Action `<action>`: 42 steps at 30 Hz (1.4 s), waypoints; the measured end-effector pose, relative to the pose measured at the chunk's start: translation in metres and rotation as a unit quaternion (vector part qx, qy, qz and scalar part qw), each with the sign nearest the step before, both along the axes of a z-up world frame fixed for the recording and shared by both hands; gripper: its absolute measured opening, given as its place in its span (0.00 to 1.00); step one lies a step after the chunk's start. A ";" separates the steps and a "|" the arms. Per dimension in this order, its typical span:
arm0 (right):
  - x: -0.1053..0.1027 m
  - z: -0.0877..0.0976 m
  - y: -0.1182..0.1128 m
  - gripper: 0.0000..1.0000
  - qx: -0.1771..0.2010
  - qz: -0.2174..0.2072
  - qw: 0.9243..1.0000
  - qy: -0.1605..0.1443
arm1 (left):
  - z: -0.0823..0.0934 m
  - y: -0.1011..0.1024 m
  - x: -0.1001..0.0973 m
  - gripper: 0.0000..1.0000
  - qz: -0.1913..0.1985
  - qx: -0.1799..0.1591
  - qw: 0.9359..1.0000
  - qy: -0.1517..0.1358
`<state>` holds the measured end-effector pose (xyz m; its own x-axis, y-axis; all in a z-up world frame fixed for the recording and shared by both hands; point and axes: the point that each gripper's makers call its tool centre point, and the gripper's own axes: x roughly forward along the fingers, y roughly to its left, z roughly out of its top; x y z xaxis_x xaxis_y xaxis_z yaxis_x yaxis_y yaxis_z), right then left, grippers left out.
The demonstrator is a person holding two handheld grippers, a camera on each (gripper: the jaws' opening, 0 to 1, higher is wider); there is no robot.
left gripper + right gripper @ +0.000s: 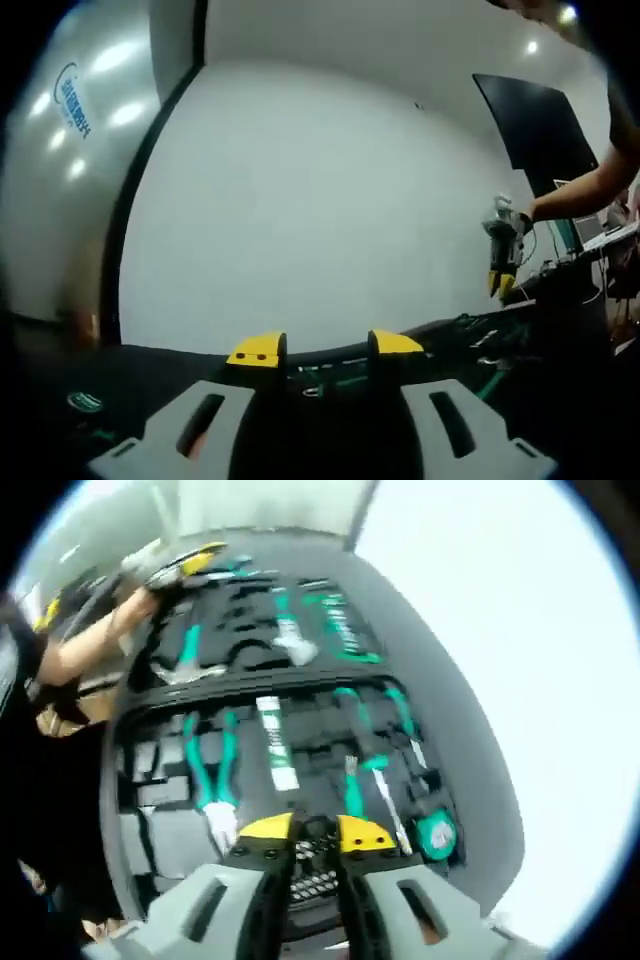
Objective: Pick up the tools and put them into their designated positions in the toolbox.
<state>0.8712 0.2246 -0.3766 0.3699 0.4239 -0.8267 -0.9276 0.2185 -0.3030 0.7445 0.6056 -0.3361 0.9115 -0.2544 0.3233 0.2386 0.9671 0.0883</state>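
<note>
The left claw [325, 348] hangs low over the near edge of the dark surface [60, 380], its yellow-tipped jaws spread apart with nothing between them, pointed at a broad white wall. Off to the right in the left gripper view, the right claw [503, 283] hangs tips down from a person's outstretched arm [580, 190], well apart from the left one. The right gripper view looks down into the open toolbox [480, 810], a black foam tray with teal-handled tools in their cut-outs: pliers [212, 770] at the left, a white and green tool [277, 745] beside them, and a round tape measure [436, 832] near the right edge. The right claw [315, 832] hovers just over the tray's near side, jaws a little apart; I cannot tell whether they pinch anything.
</note>
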 end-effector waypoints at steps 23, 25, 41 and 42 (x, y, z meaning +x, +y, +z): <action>0.007 0.011 0.081 0.00 0.026 0.049 0.998 0.008 | -0.002 -0.001 0.000 0.27 0.000 0.005 1.000 0.006; 0.005 0.000 0.065 0.00 -0.027 0.044 0.998 0.021 | -0.002 -0.001 0.000 0.27 0.000 0.005 1.000 0.007; 0.018 0.006 0.069 0.06 0.051 0.002 0.990 0.131 | -0.004 -0.001 0.003 0.27 0.001 0.006 1.000 0.009; 0.013 0.016 0.078 0.06 0.084 -0.002 0.987 0.139 | -0.003 -0.002 0.003 0.27 0.001 0.006 1.000 0.009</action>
<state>0.8844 0.3024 -0.3607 0.1409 0.5627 -0.8146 -0.9688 0.2479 0.0037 0.7474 0.6038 -0.3396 0.9176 -0.2567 0.3036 0.2388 0.9664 0.0953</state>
